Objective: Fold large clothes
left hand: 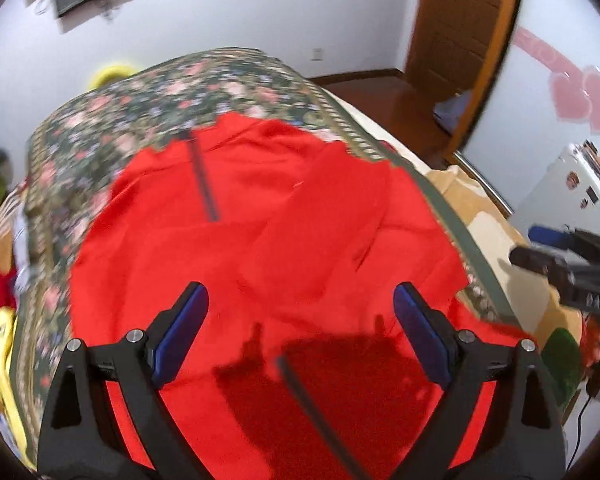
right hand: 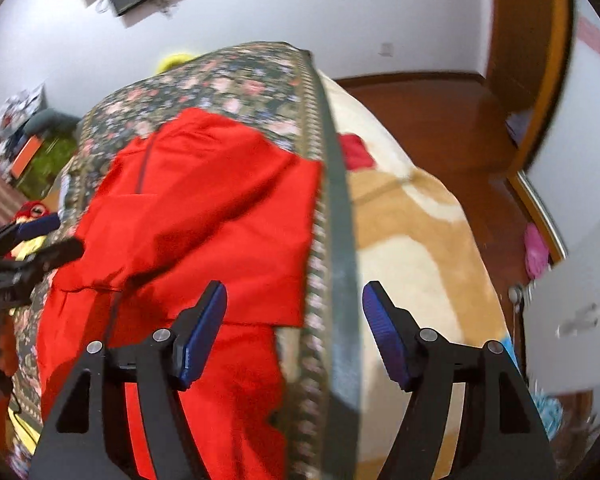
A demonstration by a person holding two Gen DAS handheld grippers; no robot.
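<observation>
Floral bedspread (left hand: 140, 120) w/ red garment (left hand: 260, 220) flat, both jaws apart, empty

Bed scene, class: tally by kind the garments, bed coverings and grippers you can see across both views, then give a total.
Red garment: 1, spread on the floral cover
Bed coverings: 2, the floral cover and the tan and cream blanket beneath it
Grippers: 2, the left gripper and the right gripper, both open and holding nothing
Total: 5

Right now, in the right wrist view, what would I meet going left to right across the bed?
Left gripper → red garment → floral blanket's green border → beige and tan blanket → wooden floor.
</observation>
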